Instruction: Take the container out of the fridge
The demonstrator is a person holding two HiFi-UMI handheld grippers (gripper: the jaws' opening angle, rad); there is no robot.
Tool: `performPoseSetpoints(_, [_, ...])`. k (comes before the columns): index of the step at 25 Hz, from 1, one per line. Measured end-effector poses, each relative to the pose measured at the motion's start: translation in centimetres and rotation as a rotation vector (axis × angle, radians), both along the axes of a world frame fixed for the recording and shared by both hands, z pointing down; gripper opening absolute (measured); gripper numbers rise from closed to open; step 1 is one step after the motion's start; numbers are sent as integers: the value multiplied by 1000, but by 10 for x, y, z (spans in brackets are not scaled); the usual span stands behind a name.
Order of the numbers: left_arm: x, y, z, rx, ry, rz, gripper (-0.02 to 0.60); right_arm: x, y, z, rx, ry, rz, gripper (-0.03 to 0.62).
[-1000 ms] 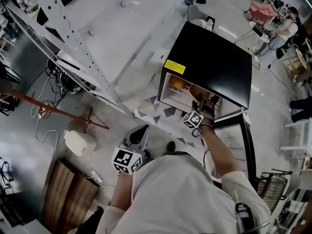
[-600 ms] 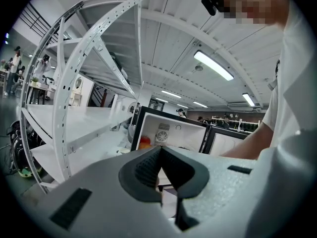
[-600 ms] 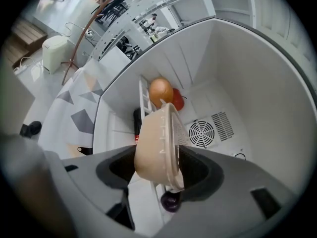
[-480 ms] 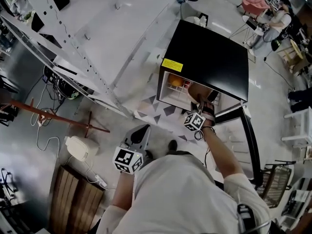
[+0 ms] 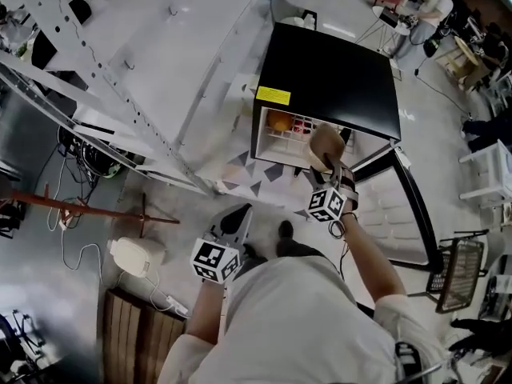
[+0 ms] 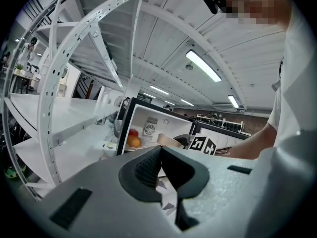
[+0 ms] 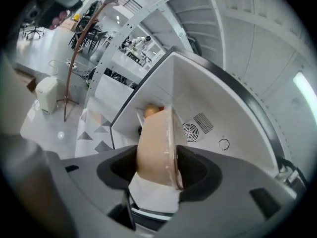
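A tan container point(image 5: 326, 144) with a clear lid hangs just outside the open black fridge point(image 5: 336, 70), in front of its white interior. My right gripper point(image 5: 329, 169) is shut on the container point(image 7: 154, 145); its jaws have just been closing, and the container stands edge-up between them. Low and to the left of the fridge my left gripper point(image 5: 239, 214) is shut, with nothing in it. The left gripper view shows its pads point(image 6: 148, 168) meeting, and the fridge point(image 6: 130, 120) beyond. An orange point(image 5: 278, 121) and a red fruit point(image 6: 132, 132) remain on the fridge shelf.
The fridge door point(image 5: 404, 206) stands swung open at the right. A white perforated shelving rack point(image 5: 120, 78) runs along the left. A white appliance point(image 5: 136, 256) and a wooden crate point(image 5: 132, 330) sit on the floor behind me. Triangle-patterned floor point(image 5: 248, 170) lies before the fridge.
My right gripper has drawn back out of the fridge opening and risen, bringing the tan container with it. The left gripper has stayed in place.
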State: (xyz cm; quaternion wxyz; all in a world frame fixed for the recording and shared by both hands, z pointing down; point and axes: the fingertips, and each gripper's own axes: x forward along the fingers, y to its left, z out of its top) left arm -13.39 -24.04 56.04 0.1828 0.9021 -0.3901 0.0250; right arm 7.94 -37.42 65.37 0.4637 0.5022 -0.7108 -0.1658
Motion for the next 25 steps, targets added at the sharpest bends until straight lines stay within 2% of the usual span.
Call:
performPoseSetpoints(4, [7, 1, 7, -5, 4, 70, 2, 1, 31, -24, -24, -144, 62, 250])
performPoseSetpoints(9, [20, 0, 6, -8, 12, 139, 2, 6, 64, -50, -38, -270, 98, 249])
performPoseSetpoints(12, [32, 0, 0, -2, 13, 158, 2, 8, 78, -65, -58, -406, 108, 249])
performPoseSetpoints(15, [43, 2, -5, 6, 5, 168, 2, 11, 89, -83, -62, -518, 104, 247])
performPoseSetpoints(19, [57, 3, -12, 12, 6, 156, 2, 18, 104, -102, -46, -577, 75, 247])
performPoseSetpoints(25, [83, 2, -27, 21, 5, 136, 2, 39, 119, -125, -61, -745, 54, 245])
